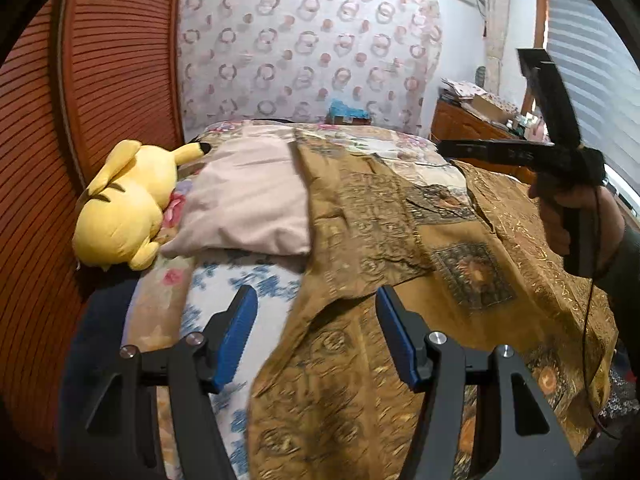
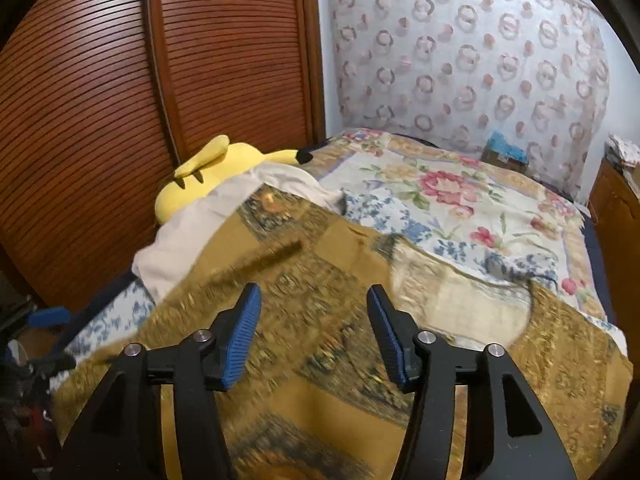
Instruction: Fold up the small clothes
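Left wrist view, my left gripper (image 1: 316, 336): jaws stood apart, blue pads clear of everything, nothing held between them.
Left pads (image 1: 234, 340): hovered over the near edge of the gold patterned cloth (image 1: 400, 240), not touching it as far as I could see.
Right wrist view, my right gripper (image 2: 314, 336): jaws likewise apart, no fabric pinched; the picture was blurred around them.
Right gripper seen from the left: held up at the right side above the bed by a hand (image 1: 576, 220) on its grip, a dark cord hanging below it.
Gold patterned cloth, position: spread loosely across the near half of the bed, rumpled, one edge lying over the lower corner of the pale pillow (image 1: 248, 200); a paler patch of it showed under my right jaws.
Floral bedspread (image 2: 460, 200): lay beneath the cloth, bare toward the far side.
Yellow plush toy (image 1: 124, 208): rested against the pillow beside the slatted wooden doors (image 2: 120, 100).
Patterned curtain (image 2: 460, 60): hung behind the bed.
Wooden cabinet (image 1: 464, 124): stood at the far right, cluttered on top.
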